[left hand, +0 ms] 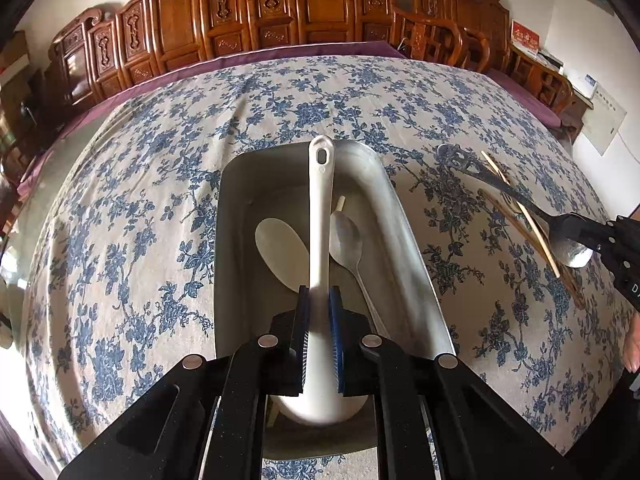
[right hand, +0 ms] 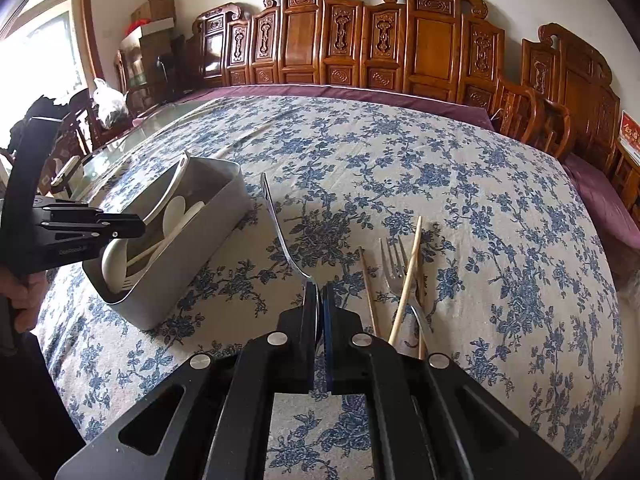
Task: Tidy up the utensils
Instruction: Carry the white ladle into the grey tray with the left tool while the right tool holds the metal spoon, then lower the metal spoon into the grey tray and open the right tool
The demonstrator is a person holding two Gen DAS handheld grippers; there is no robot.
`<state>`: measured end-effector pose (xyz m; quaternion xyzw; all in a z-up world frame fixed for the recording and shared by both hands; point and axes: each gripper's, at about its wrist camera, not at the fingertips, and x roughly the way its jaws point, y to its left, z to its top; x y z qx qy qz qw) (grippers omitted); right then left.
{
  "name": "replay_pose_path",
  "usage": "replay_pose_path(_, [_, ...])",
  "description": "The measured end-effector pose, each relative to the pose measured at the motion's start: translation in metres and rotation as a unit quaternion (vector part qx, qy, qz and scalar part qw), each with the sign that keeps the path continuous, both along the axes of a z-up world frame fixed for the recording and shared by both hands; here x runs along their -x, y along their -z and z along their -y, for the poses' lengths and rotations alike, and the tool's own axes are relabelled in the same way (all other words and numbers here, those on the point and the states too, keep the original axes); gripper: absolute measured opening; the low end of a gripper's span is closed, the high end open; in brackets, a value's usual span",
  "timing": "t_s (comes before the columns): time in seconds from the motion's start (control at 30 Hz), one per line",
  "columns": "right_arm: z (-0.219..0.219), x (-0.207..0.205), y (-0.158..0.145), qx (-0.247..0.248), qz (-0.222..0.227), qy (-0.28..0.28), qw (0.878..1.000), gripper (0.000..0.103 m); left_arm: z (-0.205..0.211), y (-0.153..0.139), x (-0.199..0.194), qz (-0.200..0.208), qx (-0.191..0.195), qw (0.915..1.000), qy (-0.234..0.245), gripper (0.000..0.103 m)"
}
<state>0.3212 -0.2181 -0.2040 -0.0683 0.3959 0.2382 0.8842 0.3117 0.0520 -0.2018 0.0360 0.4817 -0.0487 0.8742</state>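
Observation:
A grey metal bin (left hand: 394, 216) (right hand: 216, 208) stands on the floral cloth. My left gripper (left hand: 319, 300) is shut on a white ladle (left hand: 320, 216) by its neck, held over the bin with the handle pointing away. Inside lie a cream rice paddle (left hand: 280, 252) and a metal spoon (left hand: 346, 242). My right gripper (right hand: 319, 296) is shut on a metal spoon (right hand: 280, 224) (left hand: 520, 204), pinching its bowl, handle pointing away. It hangs to the right of the bin. On the cloth below lie a fork (right hand: 394, 268) and wooden chopsticks (right hand: 408, 276) (left hand: 520, 216).
Carved wooden chairs (right hand: 360, 48) line the table's far edge. A purple cloth (right hand: 320, 90) shows under the floral one. A hand (right hand: 24, 300) holds the left gripper at the left edge of the right wrist view. Boxes (right hand: 156, 20) stand far left.

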Motion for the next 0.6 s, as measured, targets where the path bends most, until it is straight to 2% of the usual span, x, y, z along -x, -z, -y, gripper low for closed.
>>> replay_pose_path(0.23, [-0.015,0.007,-0.004,-0.001,0.000,-0.006,1.000,0.004,-0.015,0.010,0.000,-0.011,0.012,0.9996,-0.022,0.009])
replay_pose_path(0.53, [-0.038,0.019,-0.012,-0.006,0.000,-0.004,1.000,0.004,-0.022,-0.004,0.004,0.008,0.032,0.9992,-0.023,0.010])
replay_pose_path(0.6, [-0.046,0.021,-0.016,-0.009,0.000,-0.004,1.000,0.004,-0.025,-0.010,0.004,0.016,0.034,0.9990,-0.025,0.014])
